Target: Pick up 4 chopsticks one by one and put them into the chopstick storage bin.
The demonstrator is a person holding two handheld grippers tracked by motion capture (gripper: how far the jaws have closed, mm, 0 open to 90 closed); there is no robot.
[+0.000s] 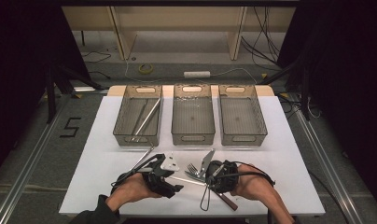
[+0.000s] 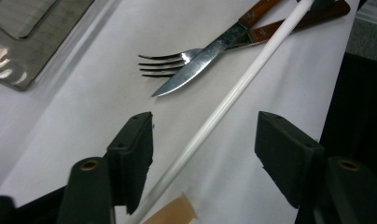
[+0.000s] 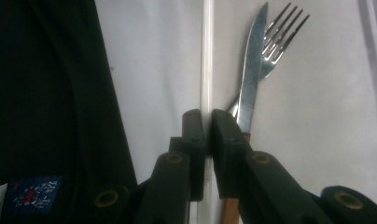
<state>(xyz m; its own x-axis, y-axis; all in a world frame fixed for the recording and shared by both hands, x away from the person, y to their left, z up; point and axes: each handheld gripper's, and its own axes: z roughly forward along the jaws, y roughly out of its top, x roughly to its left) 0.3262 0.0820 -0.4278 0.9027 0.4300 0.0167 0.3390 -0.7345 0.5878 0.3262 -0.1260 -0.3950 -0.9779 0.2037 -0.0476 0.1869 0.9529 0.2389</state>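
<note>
Right gripper (image 3: 207, 123) is clamped on a thin white rod (image 3: 207, 60), while the left gripper (image 2: 203, 140) stands unclenched with the same rod passing between its pads, untouched. Near the table (image 1: 289, 140)'s front edge, the rod's long axis runs between the two grippers, along that edge. Beside it lie a wooden-handled knife (image 2: 210, 51) and fork (image 2: 165, 63); no legible writing shows on them.

My left gripper (image 1: 164, 176): black body, grey three-cornered plate on top, black cable looping off at 9 o'clock. My right gripper (image 1: 218, 176): black, looped black cable. Jaws carry blocky black pads (image 2: 132, 154) and brass-coloured pivot screws. Dark sleeve on left forearm.
</note>
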